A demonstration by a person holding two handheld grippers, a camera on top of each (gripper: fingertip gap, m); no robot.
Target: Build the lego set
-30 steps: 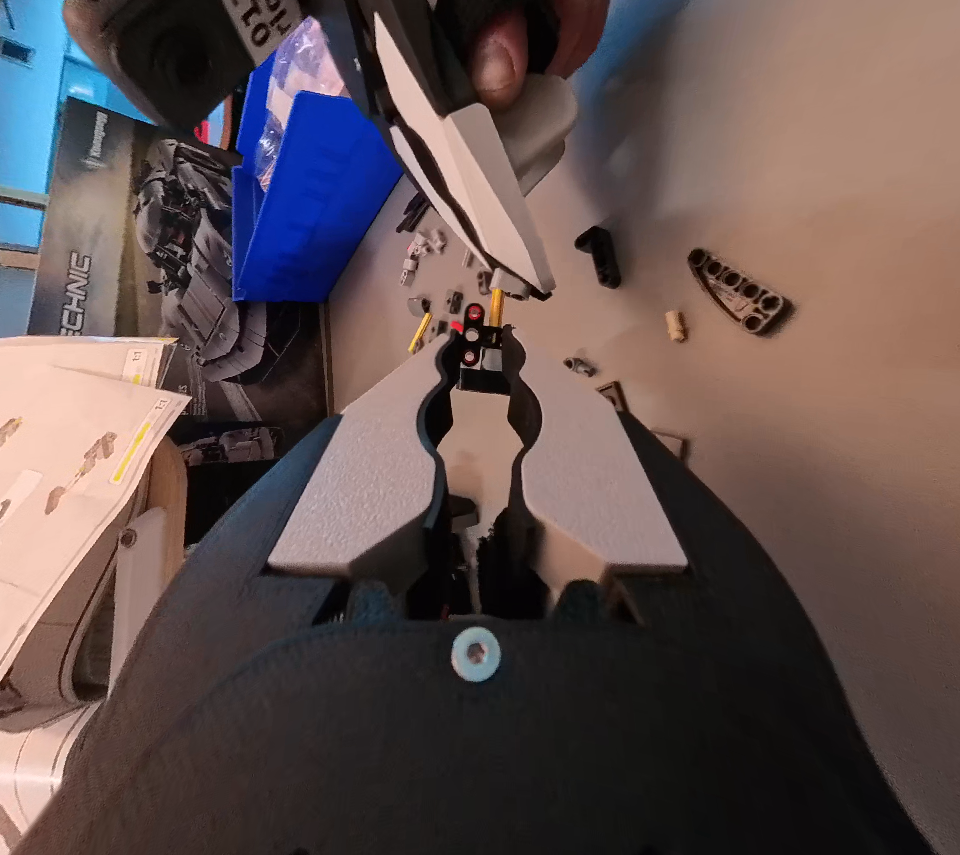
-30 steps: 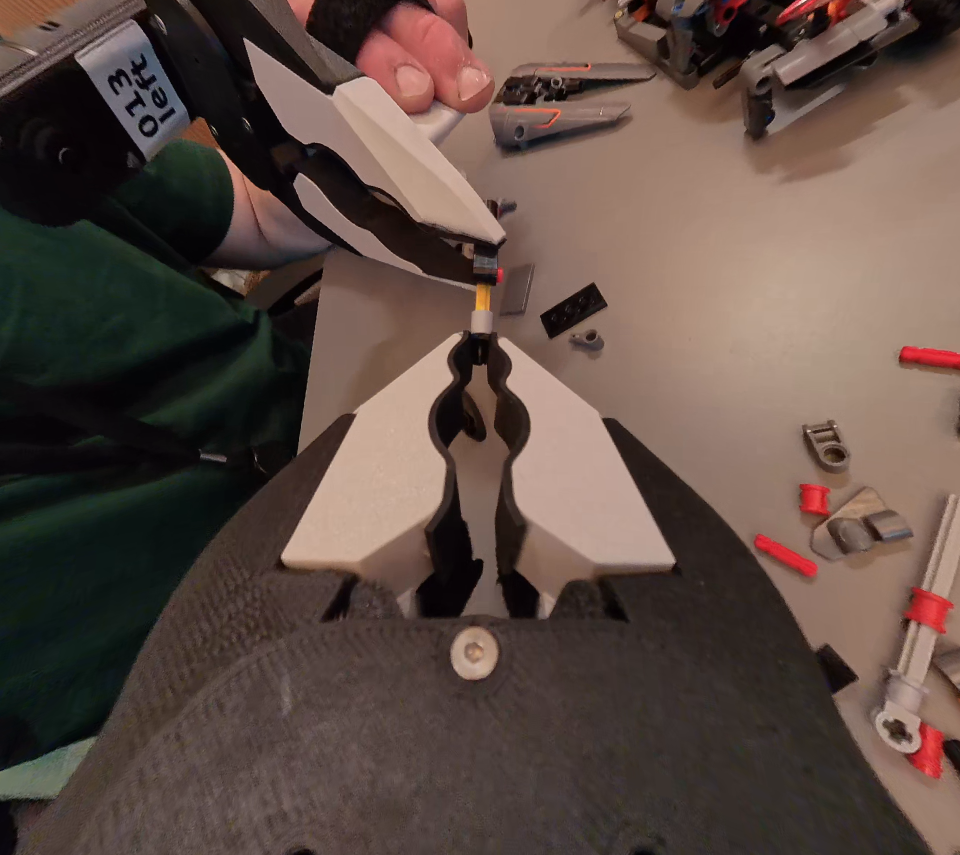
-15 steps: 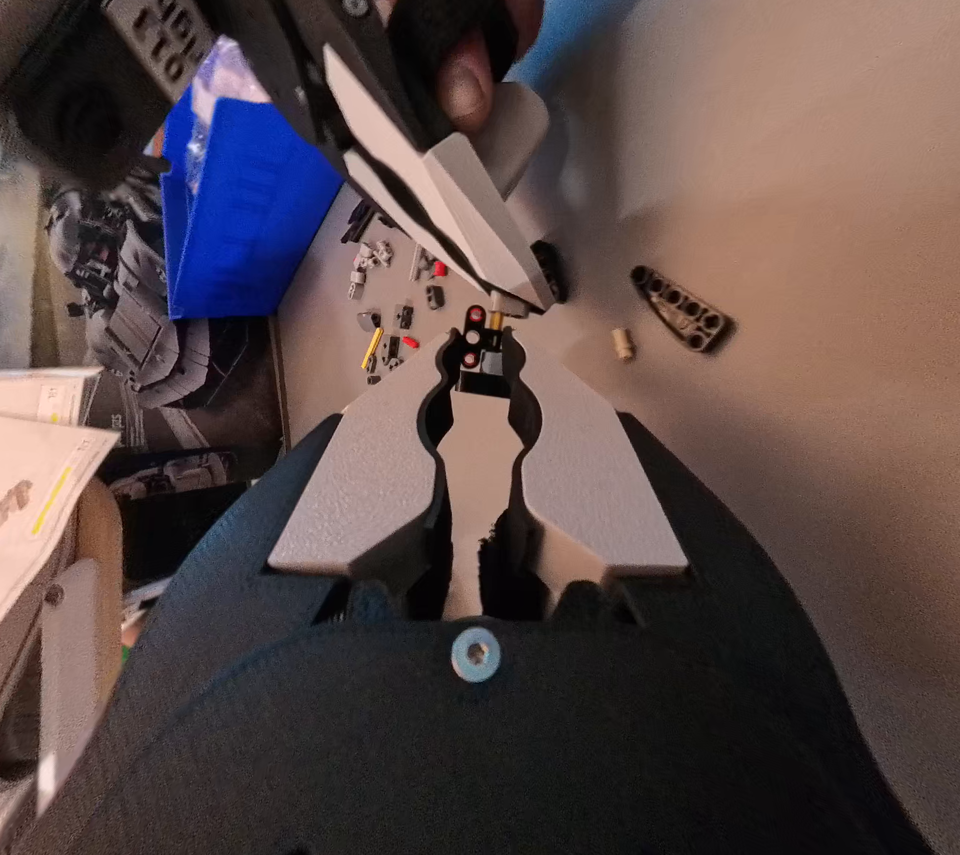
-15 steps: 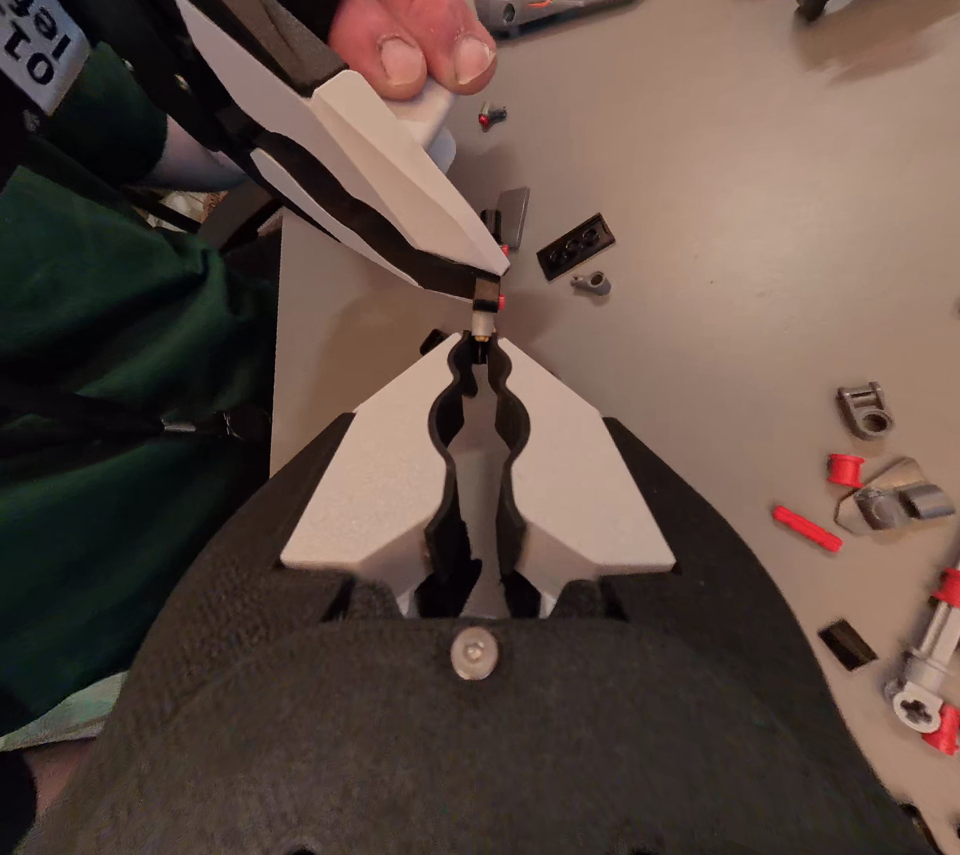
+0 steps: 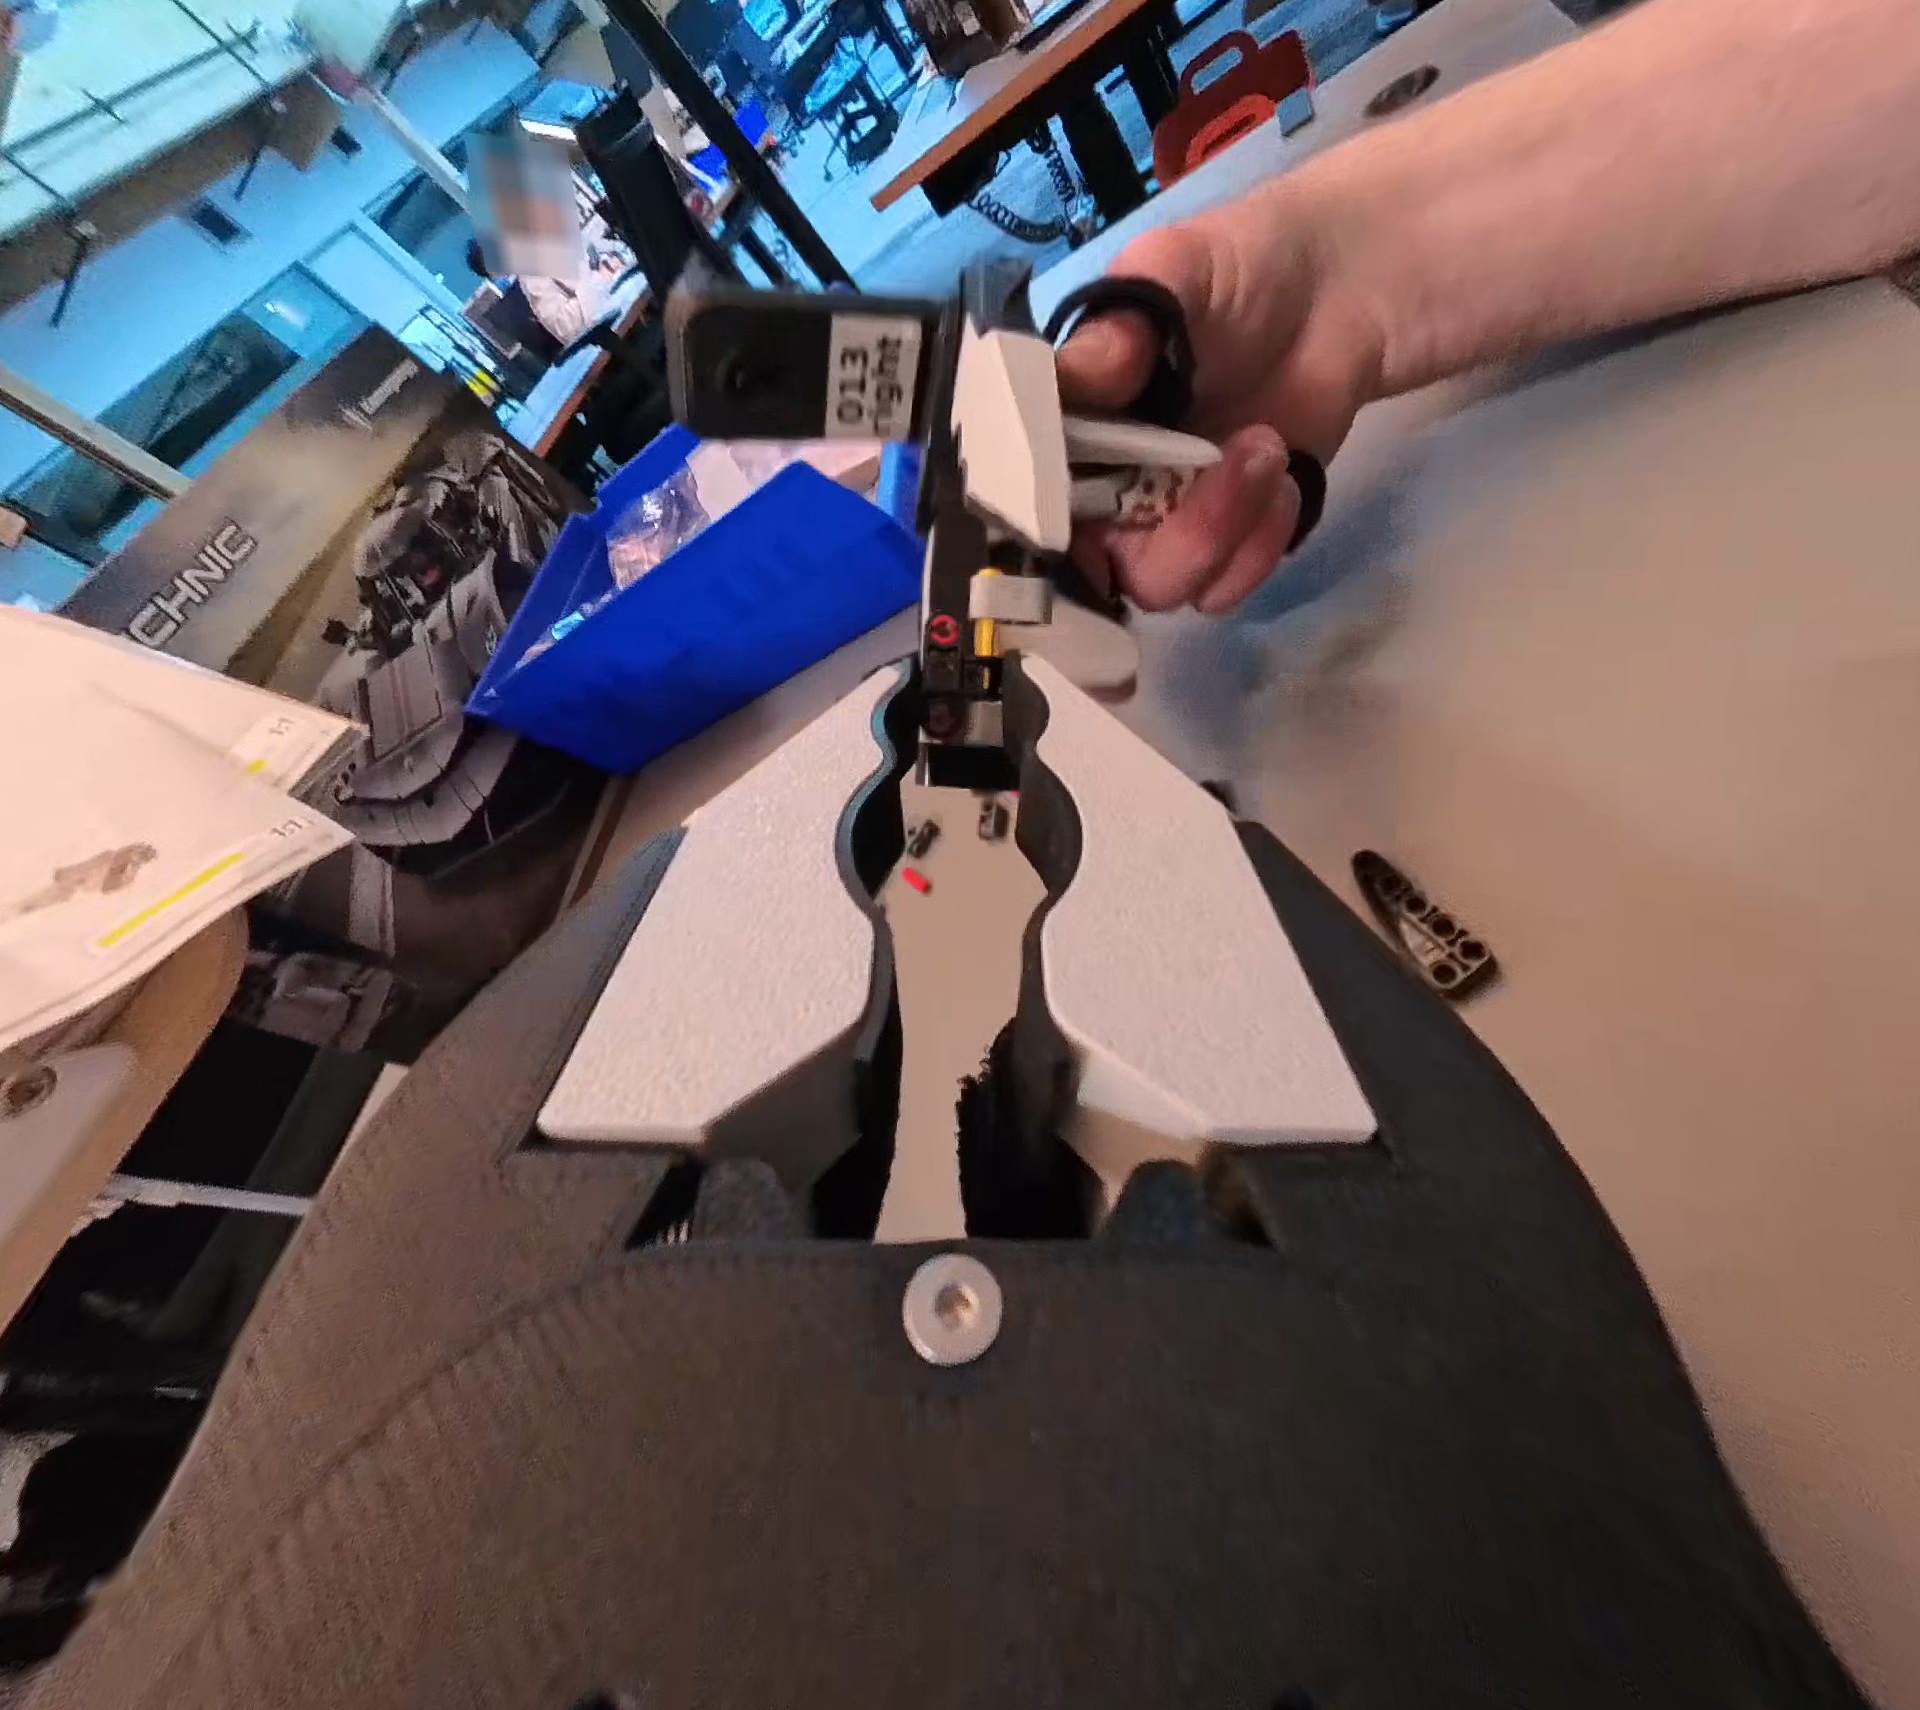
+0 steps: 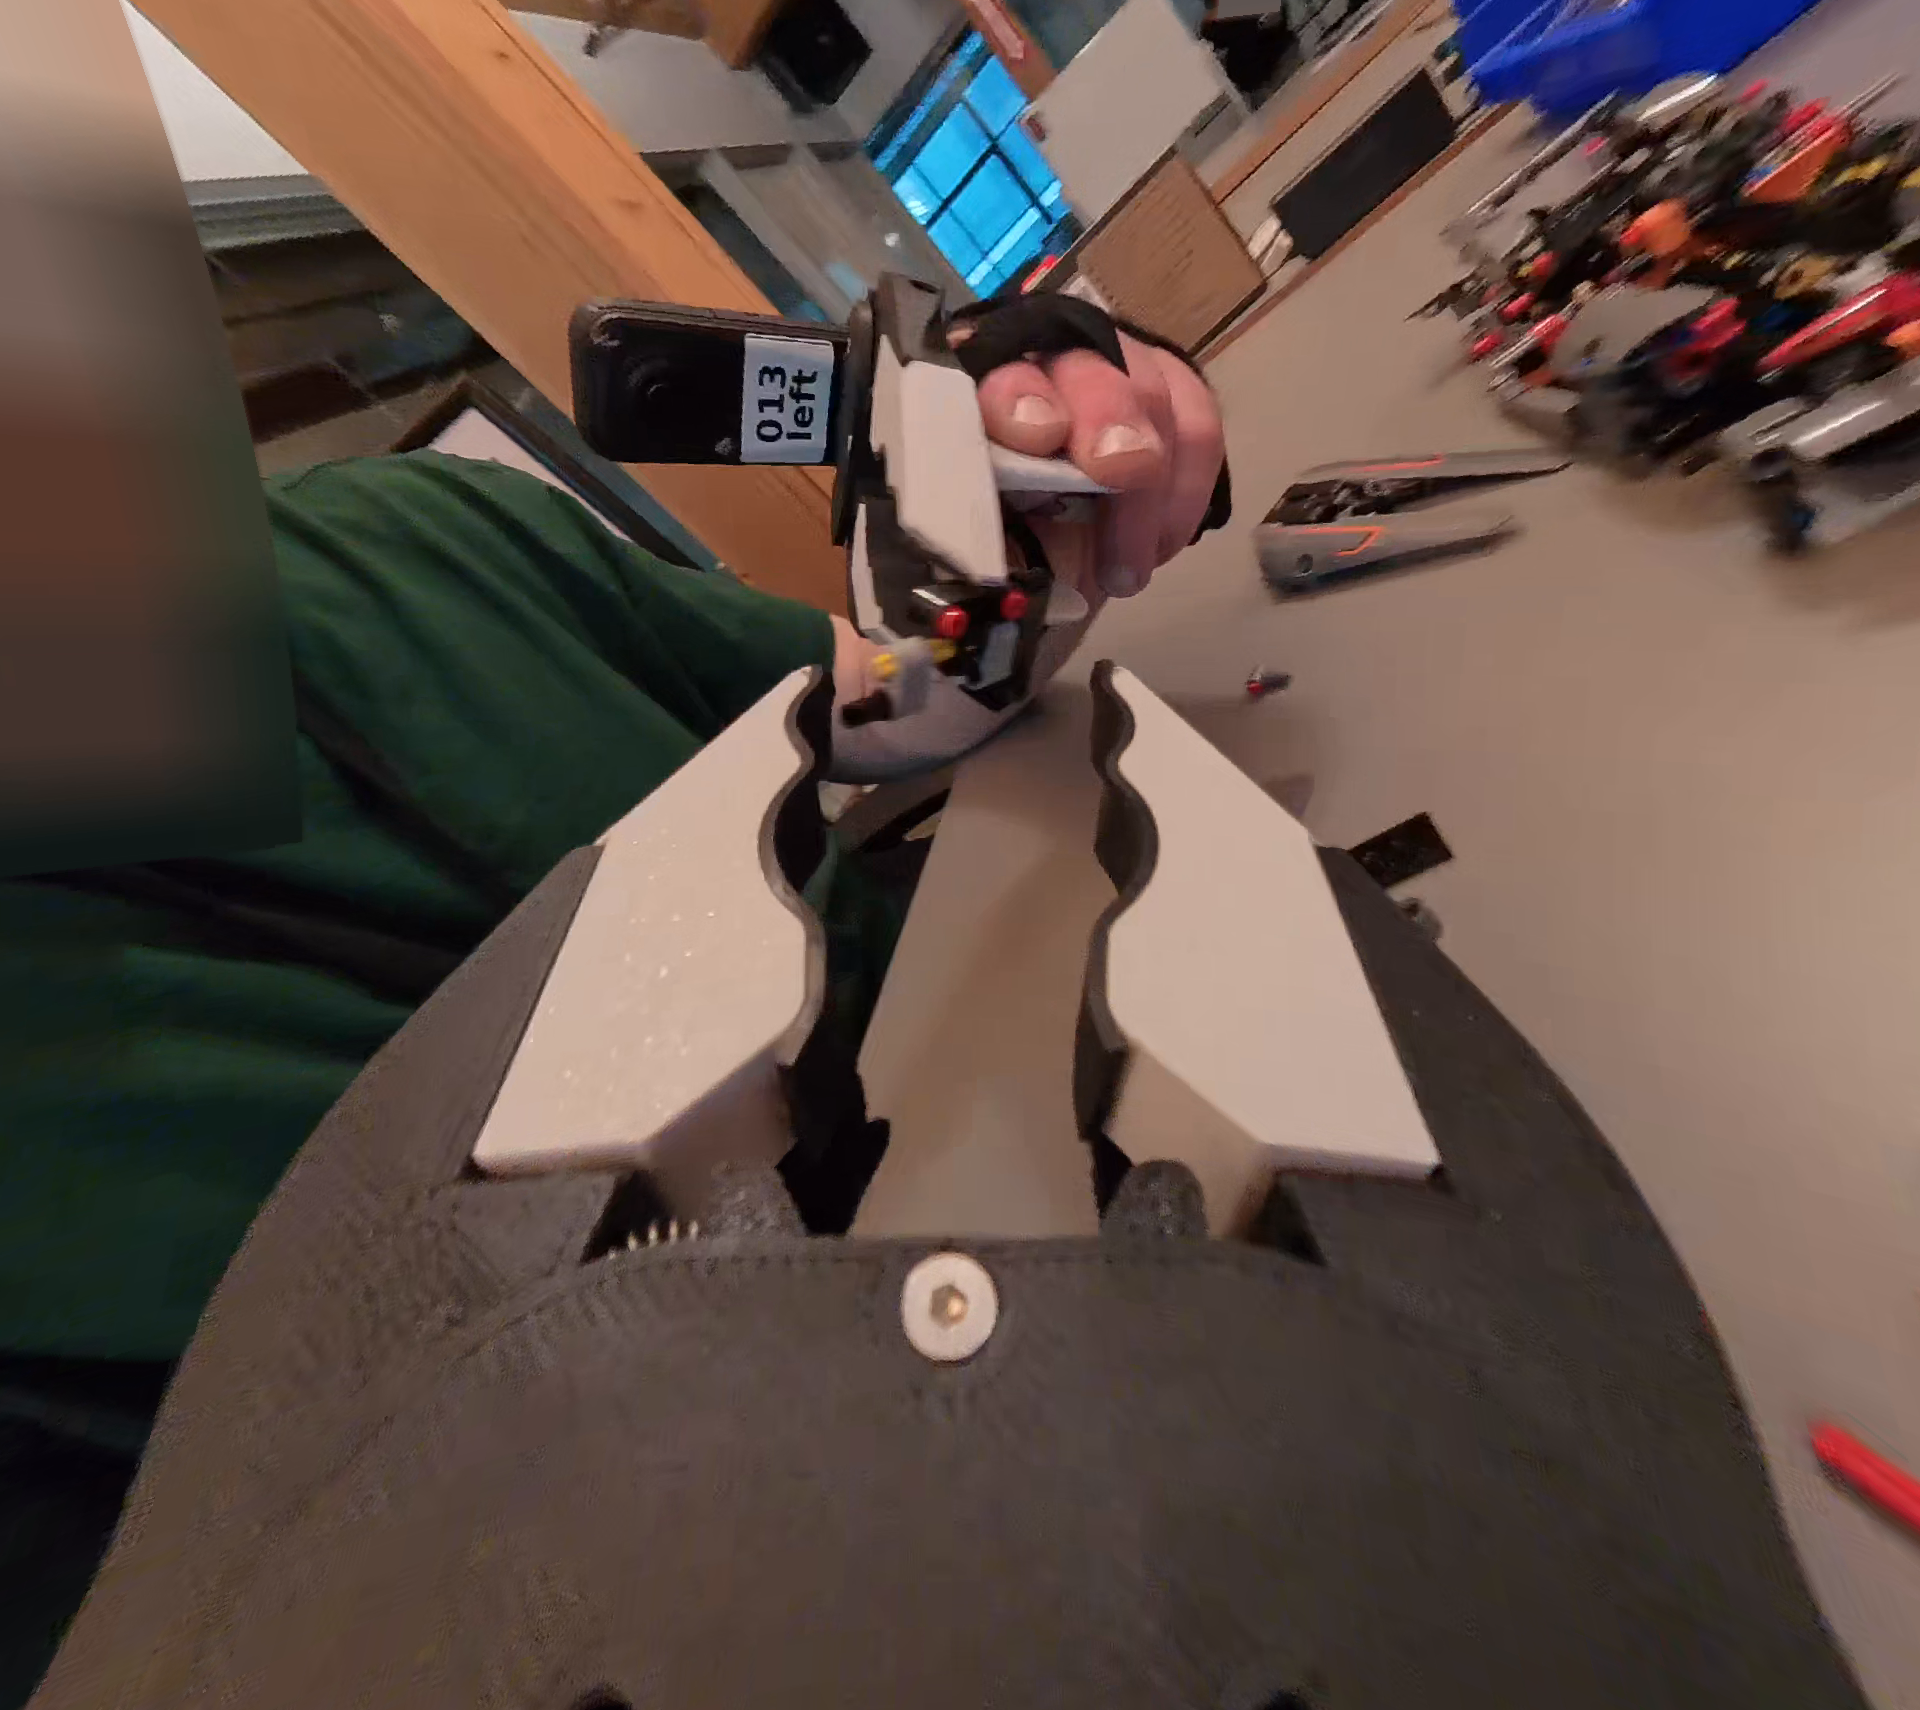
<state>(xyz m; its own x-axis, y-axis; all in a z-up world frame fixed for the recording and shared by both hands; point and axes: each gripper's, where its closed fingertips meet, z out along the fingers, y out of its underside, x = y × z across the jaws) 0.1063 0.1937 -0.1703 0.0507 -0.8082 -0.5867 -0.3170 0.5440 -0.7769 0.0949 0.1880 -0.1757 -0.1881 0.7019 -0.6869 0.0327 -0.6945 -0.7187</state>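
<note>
My left gripper [image 5: 961, 696] is shut on a small black lego assembly [image 5: 961, 730] with red pins. A yellow axle [image 5: 985, 634] with a grey bush [image 5: 1013, 595] sticks out of the assembly's front. The right wrist view shows the same: the left gripper [image 6: 935, 621] clamps the assembly [image 6: 982, 626], and the axle [image 6: 920, 650] points out sideways. My right gripper [image 6: 956, 689] is open and empty, its fingertips just in front of the assembly and touching nothing. Both grippers are held above the grey table [image 5: 1558, 725].
A blue bin [image 5: 707, 621], a set box [image 5: 343, 559] and instruction pages [image 5: 135, 829] lie at the left. A black curved beam [image 5: 1429, 922] lies at the right. A part-built model [image 6: 1714, 310], a grey panel [image 6: 1382, 517], a black plate [image 6: 1397, 850] and a red pin [image 6: 1870, 1484] lie on the table. My two grippers' fingertips are within a few centimetres of each other.
My right gripper was shut on the axle's grey bush and pushed it in; it has now opened and let go. The axle stays in the assembly. Both grippers tilted up.
</note>
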